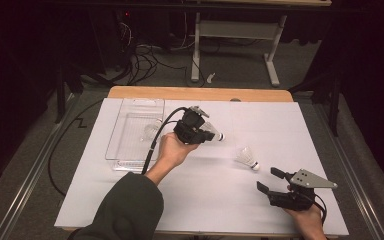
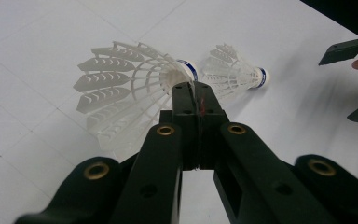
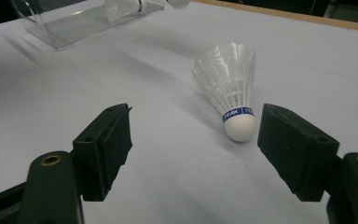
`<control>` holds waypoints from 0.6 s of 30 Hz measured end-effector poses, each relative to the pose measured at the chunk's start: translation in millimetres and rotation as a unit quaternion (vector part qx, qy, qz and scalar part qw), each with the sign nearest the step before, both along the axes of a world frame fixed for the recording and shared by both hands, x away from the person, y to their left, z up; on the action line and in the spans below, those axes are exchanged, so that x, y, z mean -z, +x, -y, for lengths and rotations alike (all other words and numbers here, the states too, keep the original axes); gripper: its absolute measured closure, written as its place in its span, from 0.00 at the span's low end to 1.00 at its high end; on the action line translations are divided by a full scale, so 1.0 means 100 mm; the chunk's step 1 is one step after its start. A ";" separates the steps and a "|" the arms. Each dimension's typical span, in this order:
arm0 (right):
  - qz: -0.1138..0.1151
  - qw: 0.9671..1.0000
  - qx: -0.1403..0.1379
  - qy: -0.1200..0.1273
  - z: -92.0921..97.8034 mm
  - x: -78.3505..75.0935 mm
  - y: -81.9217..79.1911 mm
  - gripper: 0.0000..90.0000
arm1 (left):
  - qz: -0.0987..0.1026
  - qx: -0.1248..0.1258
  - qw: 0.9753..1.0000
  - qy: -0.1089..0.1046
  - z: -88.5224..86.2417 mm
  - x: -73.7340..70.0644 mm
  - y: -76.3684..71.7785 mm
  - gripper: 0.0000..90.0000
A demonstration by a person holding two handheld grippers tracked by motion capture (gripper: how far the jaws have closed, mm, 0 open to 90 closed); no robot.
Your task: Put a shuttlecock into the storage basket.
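The white plastic-skirted shuttlecock (image 2: 135, 86) hangs above the white worktop (image 1: 200, 200), just right of the clear plastic tray (image 1: 130, 132), pinched by its skirt rim near the cork. I judge this thin hold may slip or deform the skirt during transfer. My left tool (image 2: 192, 91) is clamped on it. My right tool (image 3: 193, 140) stands wide apart, empty, flanking the second white shuttlecock (image 3: 228, 88) lying on the worktop.

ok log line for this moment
left gripper shut on held shuttlecock | right gripper open, facing second shuttlecock on table | clear tray nearby
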State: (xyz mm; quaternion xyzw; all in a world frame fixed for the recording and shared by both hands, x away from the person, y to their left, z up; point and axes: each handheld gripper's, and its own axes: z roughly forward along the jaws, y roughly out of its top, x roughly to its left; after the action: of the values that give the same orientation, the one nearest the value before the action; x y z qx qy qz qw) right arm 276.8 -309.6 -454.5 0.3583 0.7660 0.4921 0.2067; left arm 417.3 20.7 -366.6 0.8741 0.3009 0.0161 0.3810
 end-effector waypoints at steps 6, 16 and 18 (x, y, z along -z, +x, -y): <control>0.000 1.000 0.000 0.000 0.00 0.00 0.00 0.29 | 0.001 0.001 1.000 -0.003 -0.03 0.00 -0.05 1.00; 0.000 1.000 0.000 0.000 0.00 0.00 0.00 0.29 | 0.003 0.000 1.000 -0.004 -0.12 0.00 -0.13 1.00; 0.001 1.000 0.000 0.000 0.00 0.00 0.00 0.29 | 0.005 0.000 1.000 -0.005 -0.14 0.00 -0.14 1.00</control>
State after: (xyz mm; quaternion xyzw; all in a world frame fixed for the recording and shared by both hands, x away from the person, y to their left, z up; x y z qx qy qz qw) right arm 276.8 -309.5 -454.5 0.3578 0.7658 0.4926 0.2071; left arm 403.3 34.8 -367.0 0.8722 0.2992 0.0187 0.3866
